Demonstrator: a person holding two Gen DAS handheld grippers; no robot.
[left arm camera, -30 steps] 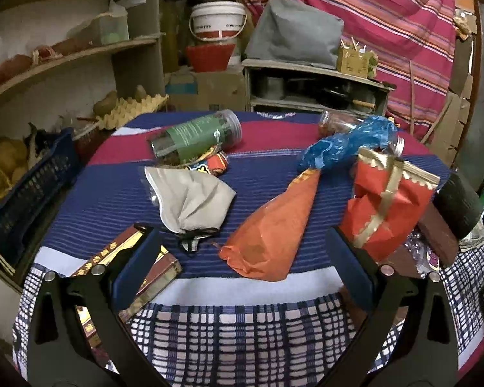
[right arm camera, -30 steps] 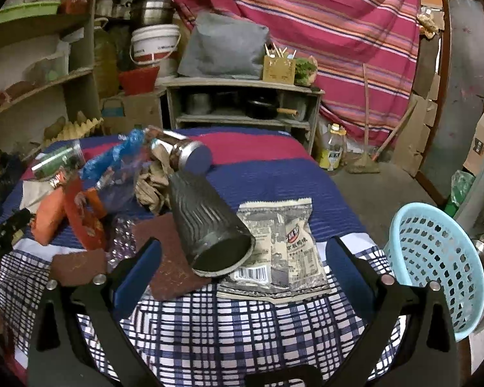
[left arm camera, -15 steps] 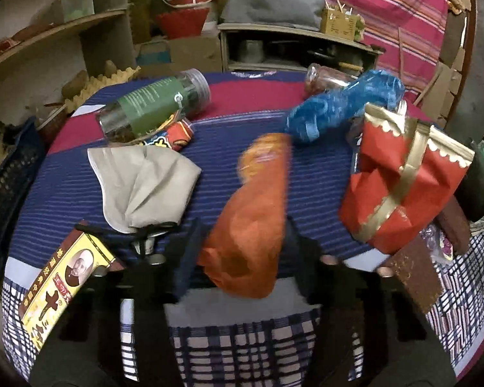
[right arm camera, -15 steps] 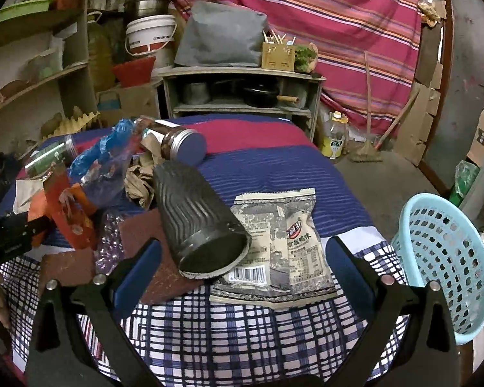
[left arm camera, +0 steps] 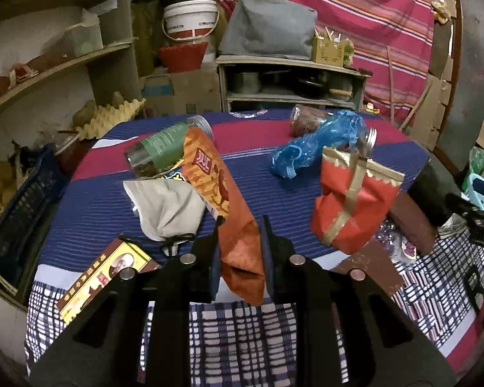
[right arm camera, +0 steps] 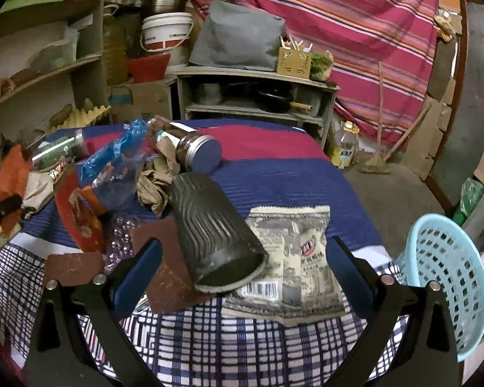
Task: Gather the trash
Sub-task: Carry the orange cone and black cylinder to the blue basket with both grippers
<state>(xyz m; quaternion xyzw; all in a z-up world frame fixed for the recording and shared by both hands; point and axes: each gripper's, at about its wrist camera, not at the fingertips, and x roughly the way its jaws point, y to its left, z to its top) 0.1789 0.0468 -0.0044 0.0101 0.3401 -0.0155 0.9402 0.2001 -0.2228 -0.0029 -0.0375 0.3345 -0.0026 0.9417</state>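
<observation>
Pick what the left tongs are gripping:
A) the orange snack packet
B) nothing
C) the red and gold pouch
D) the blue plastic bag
A: the left tongs are closed on the lower end of the orange snack packet.

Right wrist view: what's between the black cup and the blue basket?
In the right wrist view, a grey snack packet lies flat between the black cup and the blue basket, then bare tablecloth.

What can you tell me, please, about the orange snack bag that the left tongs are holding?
The orange snack bag is a long, crinkled foil-like packet, printed with a red logo and snack pictures near its upper end. The left tongs are shut on its plain lower part, so it stands tilted, top leaning up and left, in front of the green-labelled jar and grey cloth pouch.
</observation>
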